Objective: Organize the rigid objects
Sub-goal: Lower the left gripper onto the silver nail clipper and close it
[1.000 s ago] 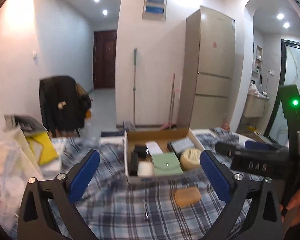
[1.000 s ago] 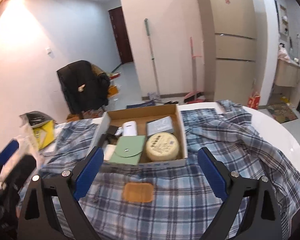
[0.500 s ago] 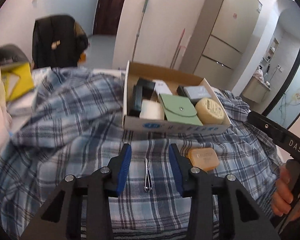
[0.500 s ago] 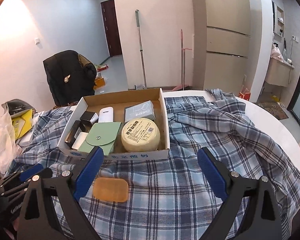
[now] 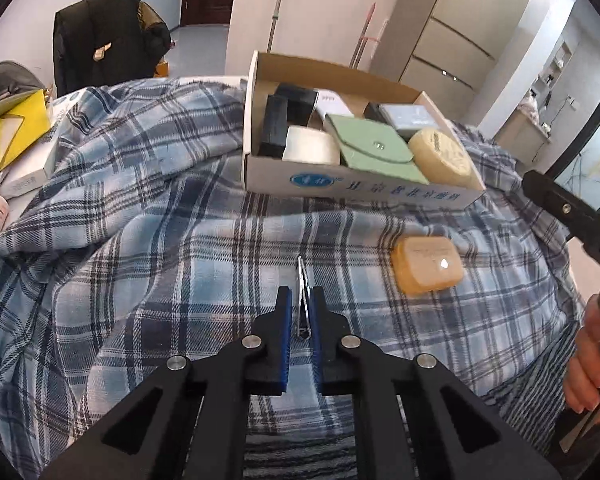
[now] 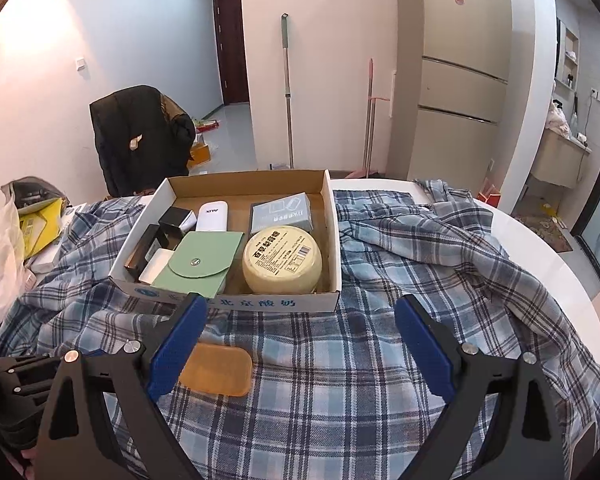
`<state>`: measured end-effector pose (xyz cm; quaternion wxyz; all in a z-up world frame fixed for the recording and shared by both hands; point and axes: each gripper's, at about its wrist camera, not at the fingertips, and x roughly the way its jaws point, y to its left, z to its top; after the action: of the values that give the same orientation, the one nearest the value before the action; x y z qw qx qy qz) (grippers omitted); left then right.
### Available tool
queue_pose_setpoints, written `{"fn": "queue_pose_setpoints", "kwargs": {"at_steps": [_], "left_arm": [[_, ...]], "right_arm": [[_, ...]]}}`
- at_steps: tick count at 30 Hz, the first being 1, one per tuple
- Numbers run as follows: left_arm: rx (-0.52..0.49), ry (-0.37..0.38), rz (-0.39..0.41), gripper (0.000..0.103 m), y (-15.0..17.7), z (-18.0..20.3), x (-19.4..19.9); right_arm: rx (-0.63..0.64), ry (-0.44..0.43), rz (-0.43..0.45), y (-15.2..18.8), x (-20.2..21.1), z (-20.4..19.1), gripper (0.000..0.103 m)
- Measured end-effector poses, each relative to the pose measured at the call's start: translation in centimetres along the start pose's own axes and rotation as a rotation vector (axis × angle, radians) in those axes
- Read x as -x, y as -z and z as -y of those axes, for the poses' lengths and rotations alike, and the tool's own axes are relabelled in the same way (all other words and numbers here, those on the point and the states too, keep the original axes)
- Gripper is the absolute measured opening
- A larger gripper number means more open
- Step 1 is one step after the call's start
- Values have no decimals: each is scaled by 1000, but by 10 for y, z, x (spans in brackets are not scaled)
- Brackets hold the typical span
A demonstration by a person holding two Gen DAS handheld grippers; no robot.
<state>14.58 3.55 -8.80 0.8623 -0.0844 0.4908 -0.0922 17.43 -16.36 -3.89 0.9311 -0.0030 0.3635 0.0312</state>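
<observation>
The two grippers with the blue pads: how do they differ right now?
The left gripper is shut on the thin metal tweezers lying on the plaid cloth; the right gripper stands wide open and holds nothing. The left is down at the cloth; the right hovers near the orange soap bar. Both have black frames.

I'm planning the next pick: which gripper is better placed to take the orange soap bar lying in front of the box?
Right. The right gripper is open with the orange soap bar just beside its left finger; the left gripper is shut on the metal tweezers.
</observation>
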Motion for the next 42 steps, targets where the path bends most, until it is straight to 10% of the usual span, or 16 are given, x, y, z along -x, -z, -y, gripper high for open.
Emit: {"fn": "queue_pose_setpoints", "kwargs": {"at_steps": [32,42], "left_arm": [[-7,-84,-37,10,-2,-14,-1],[10,3,31,10,-6,-18,16]], "right_arm": [[28,8,-19,2,-3,-1,94],[24,8,-26,2,-4,-1,94]]}}
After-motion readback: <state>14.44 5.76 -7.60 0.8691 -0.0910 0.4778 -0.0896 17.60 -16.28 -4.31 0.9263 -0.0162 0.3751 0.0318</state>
